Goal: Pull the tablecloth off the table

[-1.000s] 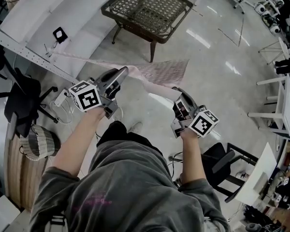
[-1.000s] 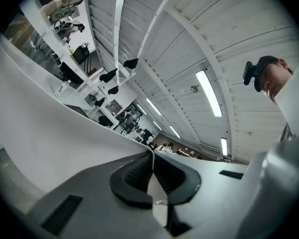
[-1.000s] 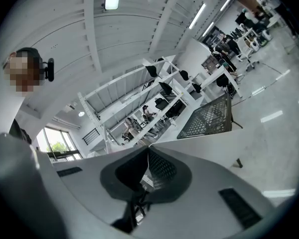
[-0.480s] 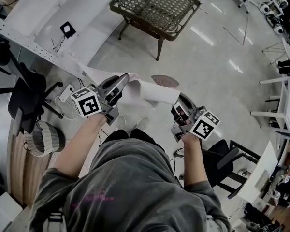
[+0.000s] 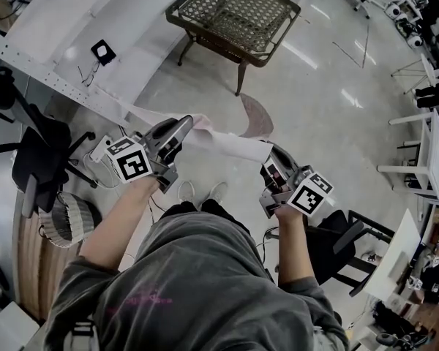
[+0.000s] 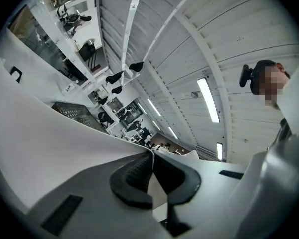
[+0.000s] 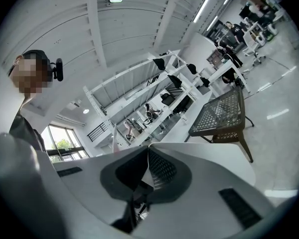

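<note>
Currently left gripper (image 5: 188, 123) clamping one edge of tablecloth (image 5: 230, 144), jaws pressing together on fabric in left gripper view (image 6: 152, 153). Right gripper (image 5: 271, 153) pinching opposite edge, jaws likewise closing on cloth (image 7: 148, 151). Tablecloth hanging stretched between both grippers, above floor (image 5: 314, 101), well apart from wicker worktop (image 5: 234, 7). Pinkish fold drooping from cloth's far edge. Worktop's woven surface lying exposed.
</note>
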The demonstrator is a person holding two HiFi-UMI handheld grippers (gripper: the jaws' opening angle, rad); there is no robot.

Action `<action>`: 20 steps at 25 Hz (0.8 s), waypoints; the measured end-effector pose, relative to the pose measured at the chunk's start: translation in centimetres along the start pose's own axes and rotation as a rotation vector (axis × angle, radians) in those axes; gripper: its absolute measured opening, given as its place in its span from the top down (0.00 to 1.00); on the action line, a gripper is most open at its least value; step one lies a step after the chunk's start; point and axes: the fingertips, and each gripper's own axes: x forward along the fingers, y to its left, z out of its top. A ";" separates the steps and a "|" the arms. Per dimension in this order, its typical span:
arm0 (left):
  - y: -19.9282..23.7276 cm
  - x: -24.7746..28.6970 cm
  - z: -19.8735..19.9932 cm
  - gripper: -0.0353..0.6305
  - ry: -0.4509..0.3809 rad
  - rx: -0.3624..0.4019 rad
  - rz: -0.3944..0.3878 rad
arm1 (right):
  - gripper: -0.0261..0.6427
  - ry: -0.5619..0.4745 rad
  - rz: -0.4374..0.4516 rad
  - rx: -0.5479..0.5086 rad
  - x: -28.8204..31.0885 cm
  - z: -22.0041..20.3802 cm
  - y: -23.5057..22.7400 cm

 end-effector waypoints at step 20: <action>0.5 0.5 3.4 0.94 -0.019 0.020 -0.024 | 0.95 -0.020 -0.014 -0.042 2.3 2.2 0.9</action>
